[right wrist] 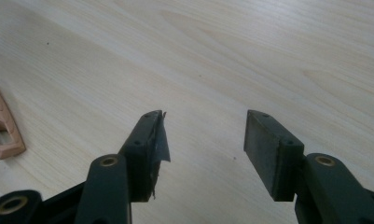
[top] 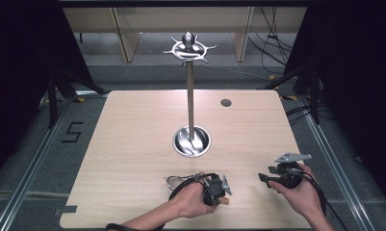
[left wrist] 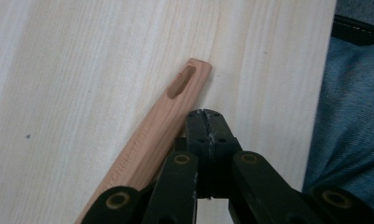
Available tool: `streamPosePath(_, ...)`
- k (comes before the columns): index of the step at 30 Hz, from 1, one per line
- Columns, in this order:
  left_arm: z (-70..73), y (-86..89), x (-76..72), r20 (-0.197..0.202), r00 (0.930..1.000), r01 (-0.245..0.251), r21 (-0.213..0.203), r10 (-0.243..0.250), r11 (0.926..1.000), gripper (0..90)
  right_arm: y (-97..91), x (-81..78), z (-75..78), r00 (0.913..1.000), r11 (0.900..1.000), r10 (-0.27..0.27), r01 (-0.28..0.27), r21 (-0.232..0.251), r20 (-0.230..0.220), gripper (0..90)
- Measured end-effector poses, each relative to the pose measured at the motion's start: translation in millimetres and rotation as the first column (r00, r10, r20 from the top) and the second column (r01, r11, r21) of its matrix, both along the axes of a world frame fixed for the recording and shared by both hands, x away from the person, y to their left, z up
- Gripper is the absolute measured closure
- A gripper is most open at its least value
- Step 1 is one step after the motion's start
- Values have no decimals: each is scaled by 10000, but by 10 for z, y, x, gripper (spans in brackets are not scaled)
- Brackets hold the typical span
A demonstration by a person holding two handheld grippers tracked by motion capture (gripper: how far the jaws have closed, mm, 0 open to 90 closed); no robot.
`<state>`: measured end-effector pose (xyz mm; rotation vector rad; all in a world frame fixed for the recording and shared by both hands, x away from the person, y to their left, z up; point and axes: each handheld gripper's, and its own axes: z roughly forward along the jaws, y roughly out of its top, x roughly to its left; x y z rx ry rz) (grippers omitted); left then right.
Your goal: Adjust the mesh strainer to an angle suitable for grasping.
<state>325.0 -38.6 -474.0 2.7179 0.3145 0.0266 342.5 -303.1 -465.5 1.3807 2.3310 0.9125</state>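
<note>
I'm lining up on the wooden handle at the table's near edge.
My left gripper, jaws pressed together beside it, must open first; right gripper waits spread, empty.

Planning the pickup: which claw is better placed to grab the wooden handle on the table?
Probably left. The left claw sits right beside the wooden handle, though its jaws are shut and must open. The right claw is open, but the handle lies off to its side.
</note>
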Motion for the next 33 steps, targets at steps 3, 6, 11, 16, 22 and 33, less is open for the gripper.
streamPosePath(3,-19,-18,55,-109,9999,-55,92,56,9999,892,9,-5,12,9999,10000,-61,62,48,-115,480)
streamPosePath(6,-8,-32,111,-128,9998,-178,144,180,9997,892,3,-5,21,9997,10000,2,-3,-60,-252,480)
streamPosePath(11,6,-19,269,67,9983,-586,355,584,9977,892,-13,8,4,9998,9997,174,-175,-192,-52,479)
streamPosePath(16,17,-1,428,-28,9919,-1269,487,1272,9907,892,2,-2,11,9996,9999,66,-69,-98,-292,480)
streamPosePath(22,18,-29,578,82,9742,-2255,463,2253,9732,892,36,-3,-46,9998,9998,-83,80,198,158,480)
streamPosePath(33,88,54,707,-56,9437,-3308,-59,3308,9437,837,-4,-5,-4,9996,9996,179,-184,-206,-227,480)
